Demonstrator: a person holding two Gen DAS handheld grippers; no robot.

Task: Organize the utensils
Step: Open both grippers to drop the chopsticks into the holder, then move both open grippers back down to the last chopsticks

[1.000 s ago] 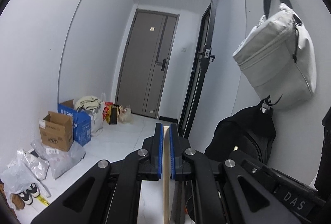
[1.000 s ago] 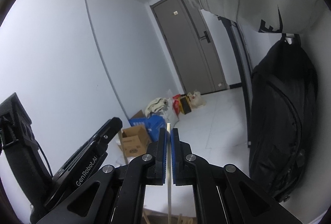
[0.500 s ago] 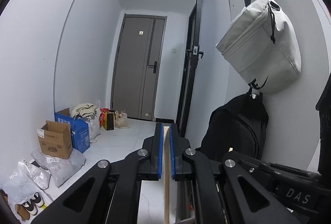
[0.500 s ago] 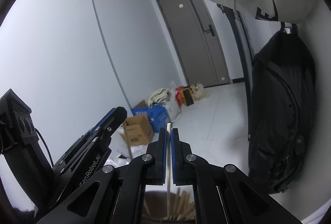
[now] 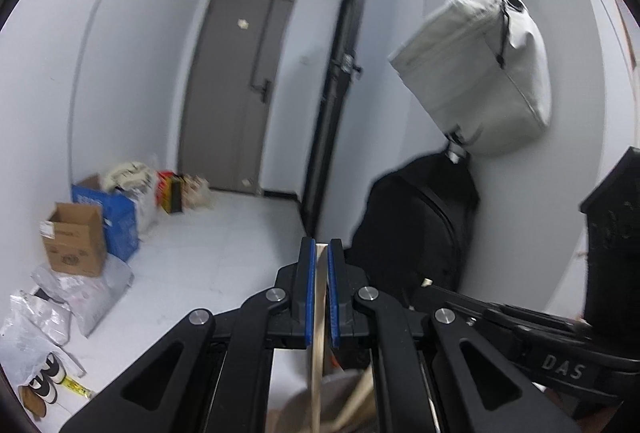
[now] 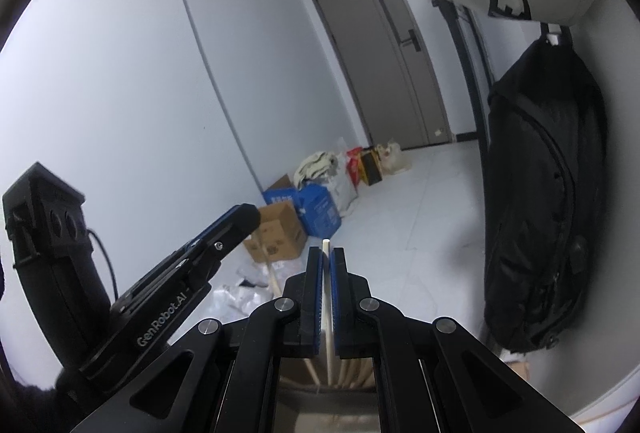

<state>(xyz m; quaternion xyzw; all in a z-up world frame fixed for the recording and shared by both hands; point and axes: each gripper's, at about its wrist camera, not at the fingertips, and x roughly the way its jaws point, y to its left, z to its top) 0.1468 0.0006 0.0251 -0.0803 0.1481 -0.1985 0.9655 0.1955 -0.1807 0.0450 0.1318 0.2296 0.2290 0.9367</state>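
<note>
My left gripper is shut on a flat wooden stick that stands upright between its blue pads and reaches down out of the frame. Under it, blurred, is the rim of a holder with another wooden stick leaning in it. My right gripper is shut on a thin pale chopstick, also upright. Its lower end drops among several wooden sticks in the holder below. The left gripper's fingers show at left in the right wrist view.
A black backpack and a grey bag hang on the wall to the right. Cardboard boxes, a blue box, plastic bags and shoes line the left wall. A grey door closes the hallway.
Both views have tipped downward. The holder with its wooden sticks has come into sight at the bottom of each. Both grippers have kept their sticks.
</note>
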